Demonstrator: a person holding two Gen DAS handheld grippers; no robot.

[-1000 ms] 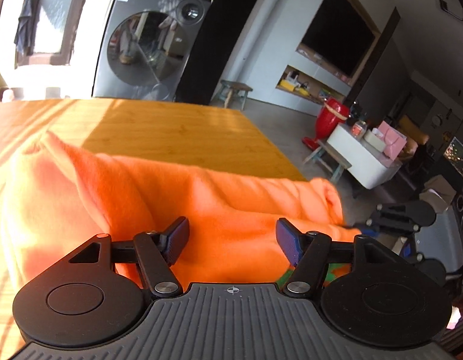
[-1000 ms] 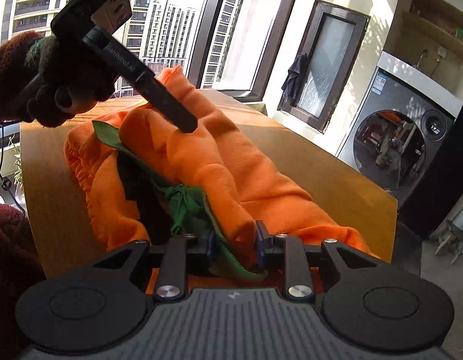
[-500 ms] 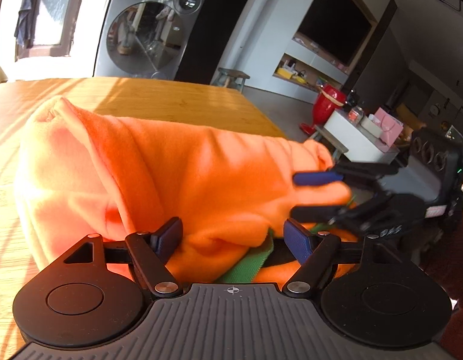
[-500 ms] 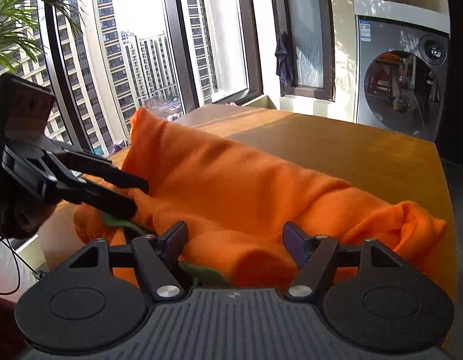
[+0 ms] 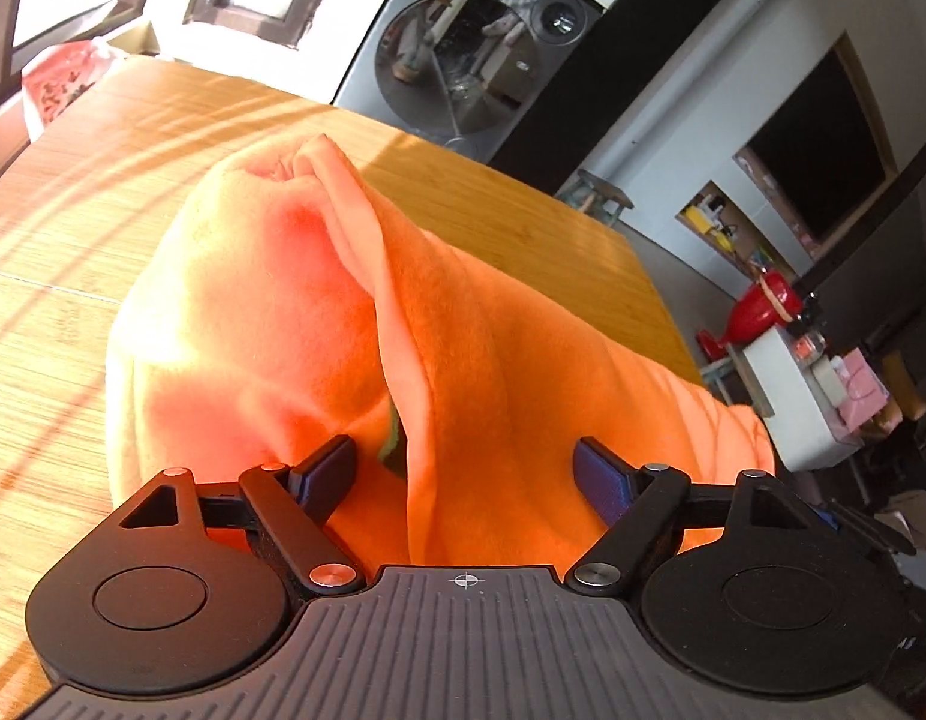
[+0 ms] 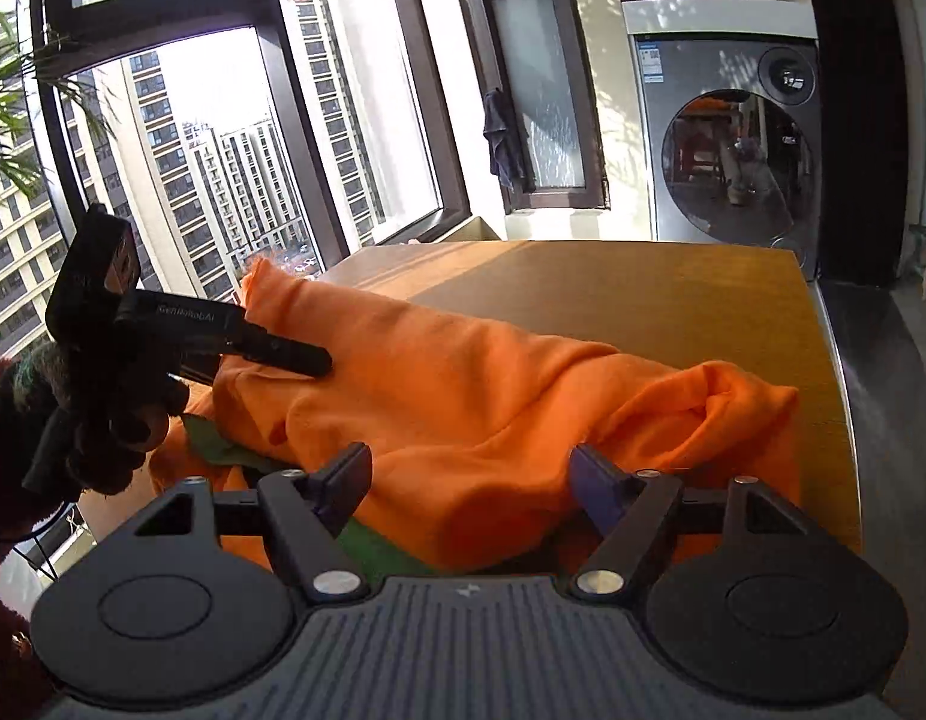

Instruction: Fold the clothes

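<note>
Fingers of the left gripper (image 5: 466, 468) are spread over an orange fleece garment (image 5: 355, 324) and closing a little, pinching nothing yet. A second ago both grippers sat narrower, the right on the green-lined edge; now the right gripper (image 6: 469, 480) is letting go, its fingers spread and opening. The garment lies bunched on the wooden surface (image 5: 103, 192), so I judge this fold is laid and a new grasp comes next.

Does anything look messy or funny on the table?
Yes. The orange garment sits on the wooden table in a lumpy, bunched heap instead of lying flat, and a bit of green fabric pokes out from underneath at the near edge.
</note>
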